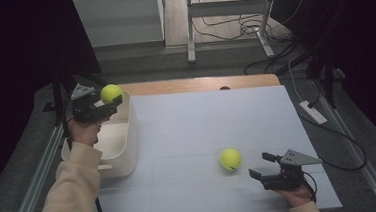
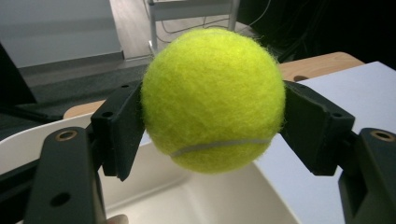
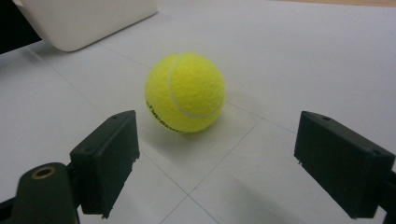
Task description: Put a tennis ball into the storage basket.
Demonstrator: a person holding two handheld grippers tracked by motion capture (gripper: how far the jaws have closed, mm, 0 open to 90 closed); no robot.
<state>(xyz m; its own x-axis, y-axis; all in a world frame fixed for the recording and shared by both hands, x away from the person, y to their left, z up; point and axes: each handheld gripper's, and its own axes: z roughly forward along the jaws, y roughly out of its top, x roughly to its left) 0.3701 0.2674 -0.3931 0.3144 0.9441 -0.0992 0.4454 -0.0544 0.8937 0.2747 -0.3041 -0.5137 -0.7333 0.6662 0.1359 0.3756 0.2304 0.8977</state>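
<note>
A tennis ball (image 2: pixel 213 99) is clamped between the jaws of the left gripper (image 1: pixel 106 102), held above the white bin (image 1: pixel 123 143); release into it seems due next. The right gripper (image 1: pixel 260 165) is spread open, just beside a second ball (image 1: pixel 230 159) on the table (image 1: pixel 197 130)

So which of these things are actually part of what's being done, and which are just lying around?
In use:
- tennis ball clamped in the left gripper, above the white bin
- second tennis ball on the table, in front of the open right gripper

Lying about:
- power strip and cables on the floor
</note>
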